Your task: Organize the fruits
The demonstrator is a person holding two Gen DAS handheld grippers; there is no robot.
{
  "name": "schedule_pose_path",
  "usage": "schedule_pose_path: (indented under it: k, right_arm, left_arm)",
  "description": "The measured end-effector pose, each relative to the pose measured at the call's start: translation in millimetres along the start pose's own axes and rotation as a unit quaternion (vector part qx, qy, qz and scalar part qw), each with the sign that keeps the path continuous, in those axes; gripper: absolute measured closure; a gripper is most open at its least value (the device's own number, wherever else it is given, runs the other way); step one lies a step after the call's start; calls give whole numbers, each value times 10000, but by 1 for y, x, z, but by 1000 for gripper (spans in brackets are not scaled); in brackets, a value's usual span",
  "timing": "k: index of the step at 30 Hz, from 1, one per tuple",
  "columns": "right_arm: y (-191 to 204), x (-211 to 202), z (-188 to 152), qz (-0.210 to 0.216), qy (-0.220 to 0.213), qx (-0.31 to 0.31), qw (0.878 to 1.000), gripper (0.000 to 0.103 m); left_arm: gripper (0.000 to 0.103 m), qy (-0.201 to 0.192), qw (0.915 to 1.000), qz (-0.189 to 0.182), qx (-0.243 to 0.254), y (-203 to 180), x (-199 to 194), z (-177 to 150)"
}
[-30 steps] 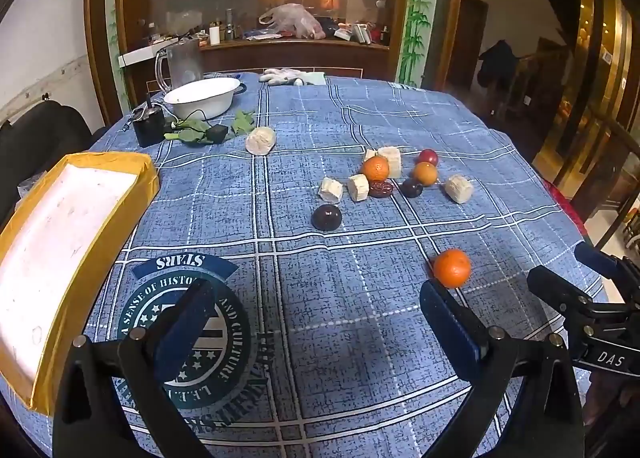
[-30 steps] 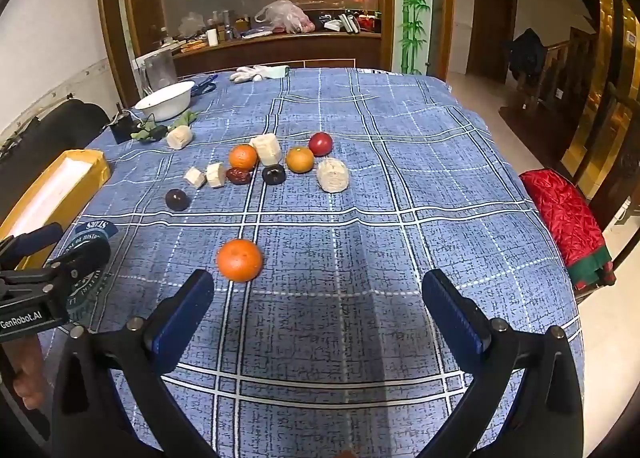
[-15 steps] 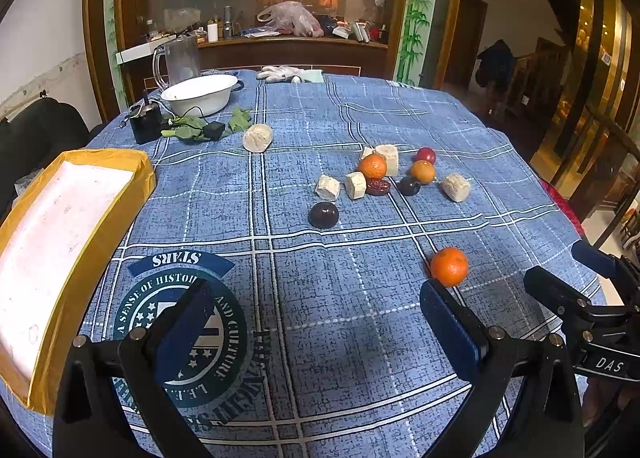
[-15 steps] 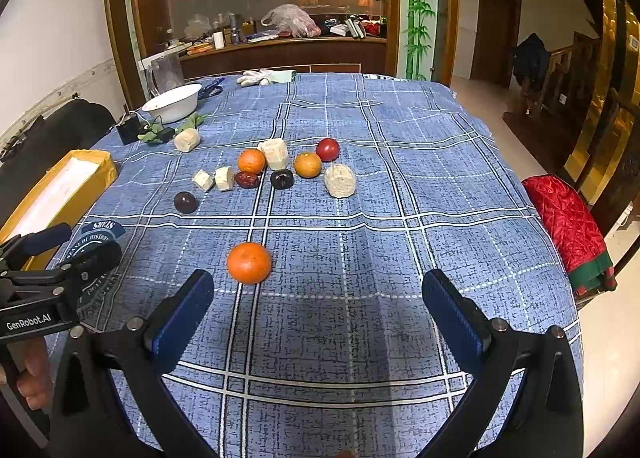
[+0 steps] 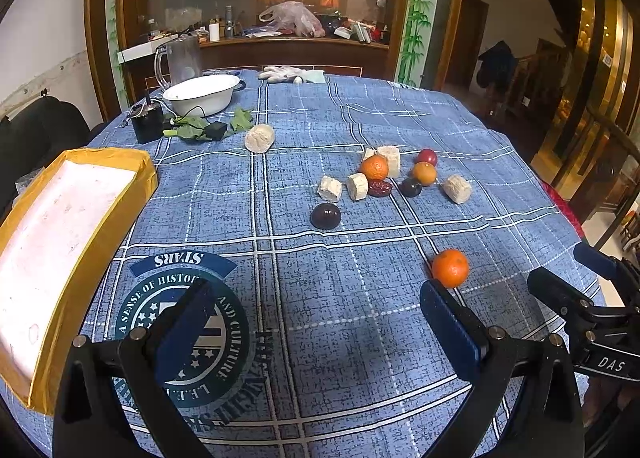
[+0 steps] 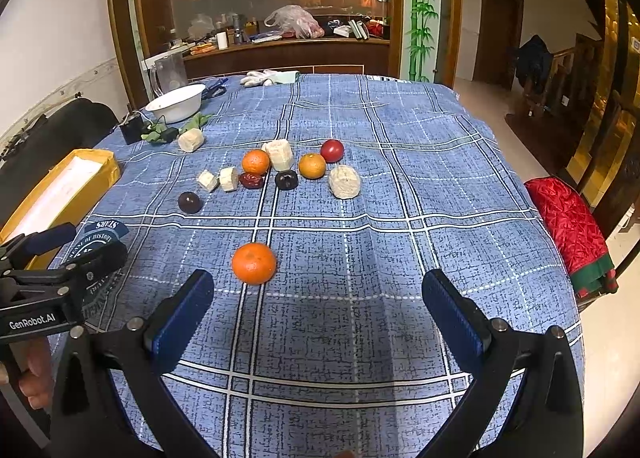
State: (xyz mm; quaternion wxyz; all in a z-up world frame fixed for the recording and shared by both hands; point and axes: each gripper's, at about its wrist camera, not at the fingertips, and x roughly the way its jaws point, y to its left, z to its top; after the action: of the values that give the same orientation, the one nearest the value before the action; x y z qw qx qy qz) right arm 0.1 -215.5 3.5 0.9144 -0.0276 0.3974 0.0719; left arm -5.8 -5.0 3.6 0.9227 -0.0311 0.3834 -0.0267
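A lone orange (image 5: 450, 268) (image 6: 254, 262) lies on the blue checked tablecloth near the front. Further back is a cluster: two more oranges (image 6: 256, 161) (image 6: 312, 165), a red fruit (image 6: 332, 150), dark plums (image 6: 189, 202) (image 6: 286, 179), a red date (image 6: 251, 180) and several pale cut chunks (image 6: 344, 181). A yellow-rimmed white tray (image 5: 60, 242) sits at the left. My left gripper (image 5: 316, 328) is open and empty above the cloth's printed emblem. My right gripper (image 6: 318, 312) is open and empty, just behind the lone orange.
A white bowl (image 5: 202, 94), a glass jug (image 5: 182, 57), a small black device with cable (image 5: 147, 123), green leaves (image 5: 200, 129) and white gloves (image 5: 290, 74) are at the far side. A red cushion (image 6: 572, 230) lies beyond the table's right edge.
Both grippers shifted slightly; the lone orange now sits nearer the middle between the right gripper's fingers. Both stay open. No fruit has moved on the cloth.
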Motion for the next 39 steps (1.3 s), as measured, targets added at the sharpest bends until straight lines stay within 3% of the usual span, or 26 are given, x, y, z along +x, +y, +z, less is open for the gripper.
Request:
schedule_pose_path:
  k: [39]
  right_arm:
    - [-3, -1, 1, -36, -14, -19, 10000, 0]
  left_arm:
    - [1, 37, 10000, 21, -63, 5, -1, 0]
